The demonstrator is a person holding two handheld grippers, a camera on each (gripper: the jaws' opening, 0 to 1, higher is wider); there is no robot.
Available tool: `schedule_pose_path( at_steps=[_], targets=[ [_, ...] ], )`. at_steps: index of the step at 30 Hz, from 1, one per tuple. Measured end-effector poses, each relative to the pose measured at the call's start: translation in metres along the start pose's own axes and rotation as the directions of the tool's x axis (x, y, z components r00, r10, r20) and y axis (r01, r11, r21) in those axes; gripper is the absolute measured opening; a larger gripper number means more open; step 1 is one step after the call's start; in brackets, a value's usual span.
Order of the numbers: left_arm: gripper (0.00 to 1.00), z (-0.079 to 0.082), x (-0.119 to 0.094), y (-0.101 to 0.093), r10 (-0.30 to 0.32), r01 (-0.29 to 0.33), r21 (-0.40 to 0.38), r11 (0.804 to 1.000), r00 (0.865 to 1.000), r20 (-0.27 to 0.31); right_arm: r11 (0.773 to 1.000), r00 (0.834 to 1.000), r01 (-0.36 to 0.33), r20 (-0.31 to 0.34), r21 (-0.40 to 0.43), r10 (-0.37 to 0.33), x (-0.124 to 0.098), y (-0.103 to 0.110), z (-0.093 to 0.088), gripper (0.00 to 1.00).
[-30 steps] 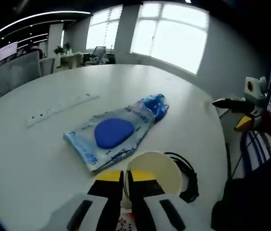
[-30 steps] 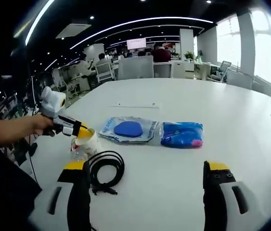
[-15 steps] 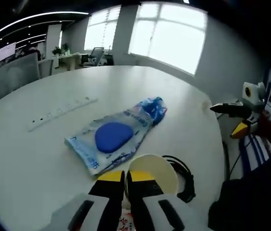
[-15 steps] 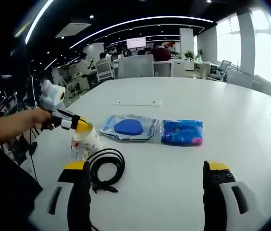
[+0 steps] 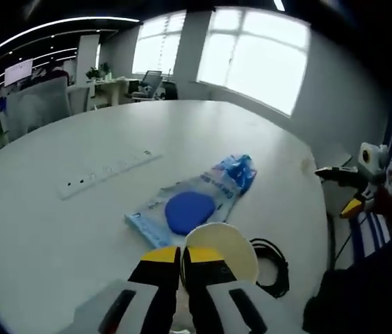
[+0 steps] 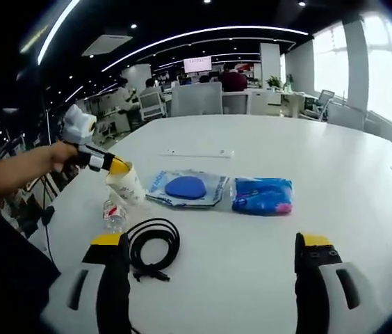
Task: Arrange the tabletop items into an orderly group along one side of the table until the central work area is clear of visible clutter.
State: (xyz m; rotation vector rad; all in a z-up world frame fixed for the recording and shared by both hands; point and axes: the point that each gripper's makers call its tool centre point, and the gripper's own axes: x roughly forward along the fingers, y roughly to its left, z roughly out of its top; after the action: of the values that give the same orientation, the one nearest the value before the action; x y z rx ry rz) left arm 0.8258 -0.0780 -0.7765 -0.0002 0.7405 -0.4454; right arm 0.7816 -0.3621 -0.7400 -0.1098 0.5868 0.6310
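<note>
My left gripper [image 5: 182,259] is shut on the rim of a white paper cup [image 5: 221,249]. In the right gripper view a hand holds that left gripper [image 6: 101,161], and the cup [image 6: 127,184] hangs tilted a little above the table. Below it lies a small clear bottle [image 6: 114,215]. A clear packet with a blue round pad [image 5: 185,211] [image 6: 185,188] and a blue printed bag [image 5: 237,171] [image 6: 263,195] lie side by side mid-table. A coiled black cable [image 6: 153,243] [image 5: 272,267] lies nearer. My right gripper [image 6: 210,278] stands open over bare table.
A white power strip [image 5: 105,174] [image 6: 197,153] lies flat beyond the packet. The white table [image 5: 36,236] is round-edged, with office chairs [image 6: 196,97] and desks behind it. The right gripper [image 5: 345,186] shows past the table edge in the left gripper view.
The left gripper has risen with the cup, which now hangs above the bottle instead of beside it. The right gripper has hardly moved.
</note>
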Motion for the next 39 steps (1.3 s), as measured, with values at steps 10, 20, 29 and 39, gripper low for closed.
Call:
schedule_pose_path(
  at_steps=[10,20,29,39],
  targets=[
    [0.00,0.010,-0.001,0.033,0.043,-0.043,-0.014,0.999,0.999,-0.008,1.000,1.000,-0.006,0.000,0.005,0.006,-0.001,0.001,-0.002,0.99],
    [0.00,0.005,0.011,0.063,0.080,-0.082,-0.041,0.996,0.996,-0.042,1.000,1.000,0.014,-0.028,0.023,-0.013,-0.004,-0.006,-0.015,0.99],
    [0.00,0.004,0.021,0.077,0.124,-0.126,-0.093,0.988,0.992,-0.036,1.000,0.998,0.012,-0.065,0.009,-0.012,0.000,-0.005,-0.022,0.98],
    [0.01,-0.004,0.031,0.087,0.131,-0.136,-0.186,0.973,0.991,-0.040,1.000,0.996,0.005,-0.093,-0.026,-0.008,0.001,-0.005,-0.025,0.97]
  ],
)
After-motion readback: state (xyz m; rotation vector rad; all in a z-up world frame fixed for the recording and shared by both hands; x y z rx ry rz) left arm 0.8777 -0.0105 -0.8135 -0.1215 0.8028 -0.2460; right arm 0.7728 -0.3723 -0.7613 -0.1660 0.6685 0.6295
